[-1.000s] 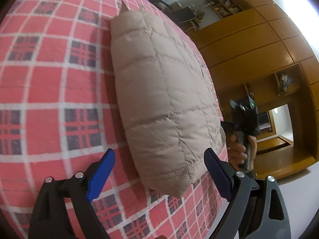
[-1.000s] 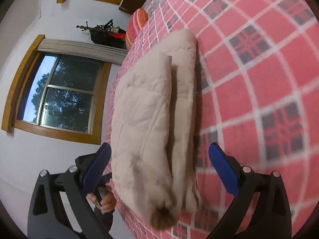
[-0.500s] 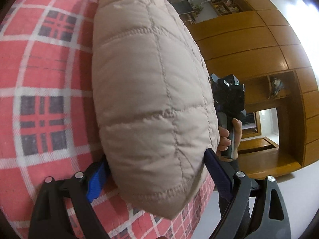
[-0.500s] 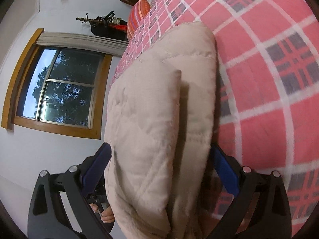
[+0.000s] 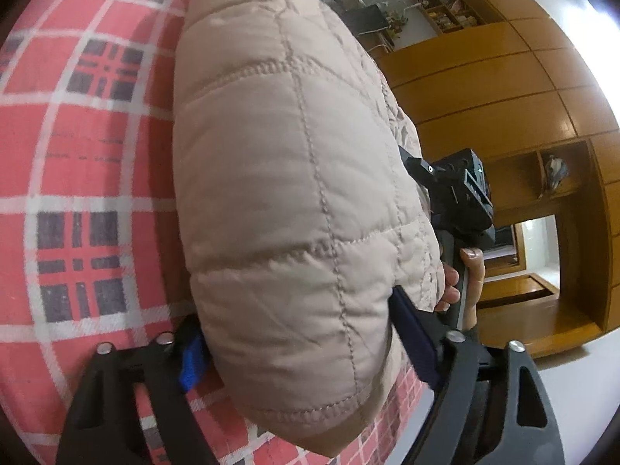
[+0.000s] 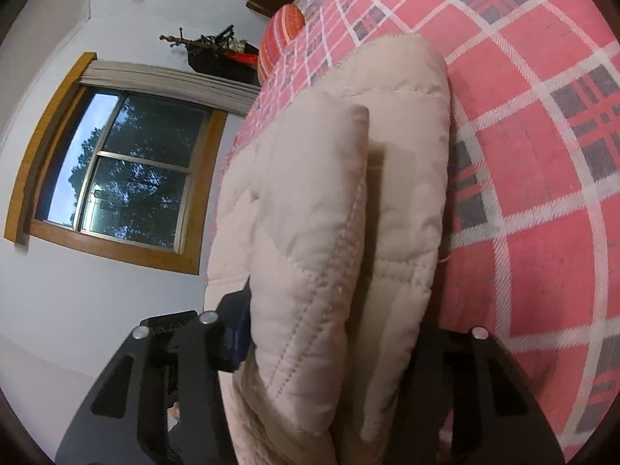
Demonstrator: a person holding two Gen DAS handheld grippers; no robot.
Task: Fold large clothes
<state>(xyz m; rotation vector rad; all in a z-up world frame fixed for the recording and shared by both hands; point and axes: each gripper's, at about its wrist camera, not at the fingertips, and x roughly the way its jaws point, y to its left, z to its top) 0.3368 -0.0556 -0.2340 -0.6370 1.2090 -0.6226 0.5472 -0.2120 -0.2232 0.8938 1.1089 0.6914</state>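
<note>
Left gripper (image 5: 298, 345) & right gripper (image 6: 329, 333) each straddle one end of the folded puffer jacket (image 5: 286, 201), fingers pressing its sides, on the plaid bed (image 5: 77, 178) just ahead. Looks light, squashy, springy, prob slick shell; grab deep across full thickness, not the edge.

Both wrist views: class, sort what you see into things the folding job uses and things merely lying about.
In use: beige quilted jacket, left gripper, right gripper, plaid bedcover.

Lying about: striped cushion, window, wooden wardrobe.
</note>
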